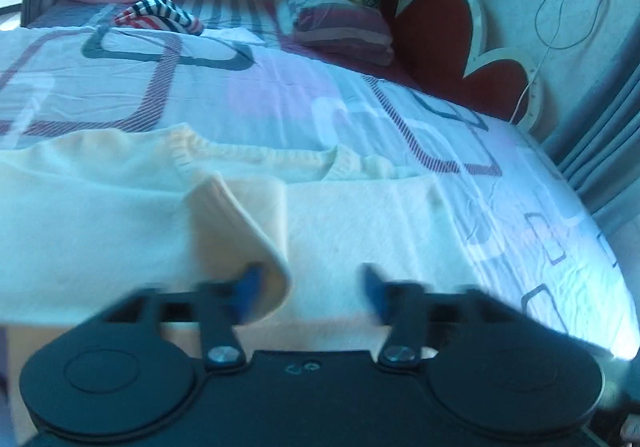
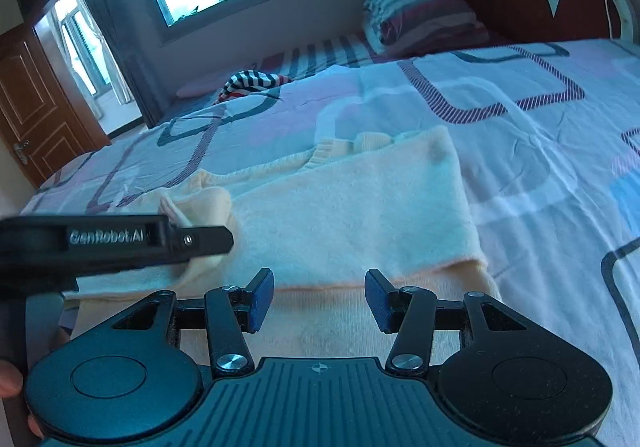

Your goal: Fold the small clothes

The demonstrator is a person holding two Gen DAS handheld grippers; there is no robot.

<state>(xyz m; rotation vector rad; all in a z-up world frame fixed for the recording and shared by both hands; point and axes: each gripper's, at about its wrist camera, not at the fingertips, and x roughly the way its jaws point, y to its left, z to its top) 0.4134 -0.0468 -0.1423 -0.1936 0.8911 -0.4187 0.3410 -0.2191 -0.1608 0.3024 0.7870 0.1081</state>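
- Both jaws stand apart, gripping nothing: left gripper beside a raised fold, right gripper above the near hem.
- Bed carries the cream sweater, partly folded, near its front edge.
- Striped garment lies far behind.

The brand "GenRobot.AI" stands in pale letters on the side of the left gripper.

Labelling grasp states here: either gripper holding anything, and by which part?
Nothing held. Left gripper is open beside a raised fold of the cream garment; right gripper is open above its near edge.
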